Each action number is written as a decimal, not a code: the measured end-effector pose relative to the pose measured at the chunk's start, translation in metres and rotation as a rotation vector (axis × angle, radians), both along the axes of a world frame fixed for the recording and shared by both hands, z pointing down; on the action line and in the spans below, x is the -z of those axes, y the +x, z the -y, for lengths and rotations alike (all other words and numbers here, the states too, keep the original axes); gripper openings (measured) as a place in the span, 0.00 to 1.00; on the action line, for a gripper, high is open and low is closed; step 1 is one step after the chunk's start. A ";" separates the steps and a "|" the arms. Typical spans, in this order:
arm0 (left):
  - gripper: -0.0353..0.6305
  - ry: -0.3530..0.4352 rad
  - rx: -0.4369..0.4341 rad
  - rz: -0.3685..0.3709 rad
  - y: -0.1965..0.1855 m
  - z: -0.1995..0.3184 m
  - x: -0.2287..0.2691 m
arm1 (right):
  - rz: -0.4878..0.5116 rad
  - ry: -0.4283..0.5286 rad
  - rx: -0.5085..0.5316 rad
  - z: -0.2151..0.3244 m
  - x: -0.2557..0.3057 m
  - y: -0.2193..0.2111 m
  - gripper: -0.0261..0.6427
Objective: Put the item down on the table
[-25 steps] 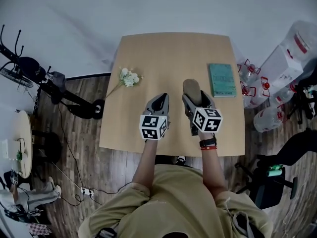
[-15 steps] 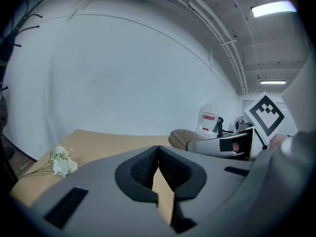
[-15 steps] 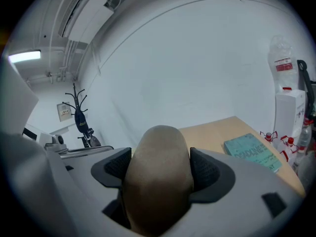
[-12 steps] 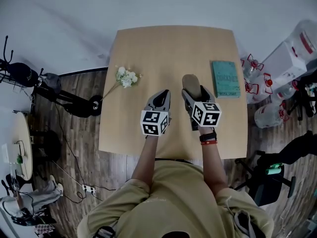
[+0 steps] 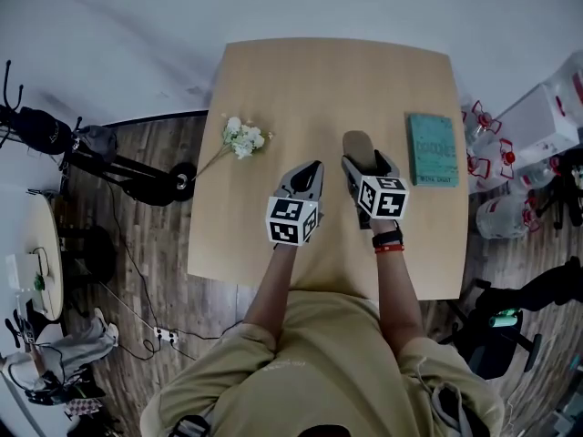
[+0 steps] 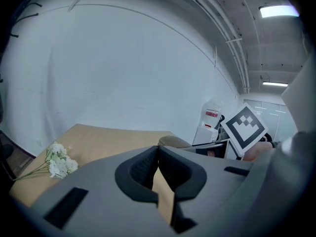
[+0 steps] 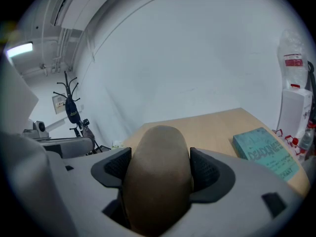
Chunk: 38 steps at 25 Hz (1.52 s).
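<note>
We see the right hand-held gripper clamped on the brown oval item — jaws pressed against both its sides, its rounded end sticking out past the tips. The item is over the middle of the counter, left of the teal book; we can't tell if it touches the wood. The left hand-held gripper is just beside the right one, jaws closed tip to tip, nothing in them. The white flower sprig lies near the counter's left edge — well apart from both.
</note>
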<state>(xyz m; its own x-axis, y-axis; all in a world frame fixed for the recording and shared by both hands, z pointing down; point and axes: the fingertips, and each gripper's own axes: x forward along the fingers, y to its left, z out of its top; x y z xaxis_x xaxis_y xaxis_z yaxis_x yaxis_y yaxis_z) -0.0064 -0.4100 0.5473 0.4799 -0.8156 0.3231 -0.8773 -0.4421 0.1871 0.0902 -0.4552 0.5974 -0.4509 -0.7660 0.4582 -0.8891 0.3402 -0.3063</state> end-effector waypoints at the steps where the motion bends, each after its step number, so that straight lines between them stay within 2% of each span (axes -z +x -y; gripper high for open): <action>1: 0.09 -0.007 0.001 -0.002 -0.001 0.003 -0.003 | -0.008 -0.005 0.005 0.006 -0.005 -0.001 0.61; 11: 0.09 -0.071 0.017 -0.035 -0.004 0.029 -0.027 | -0.064 -0.069 0.029 0.044 -0.049 -0.005 0.61; 38: 0.09 -0.148 0.018 -0.005 0.003 0.053 -0.072 | -0.128 -0.194 0.095 0.069 -0.141 -0.011 0.61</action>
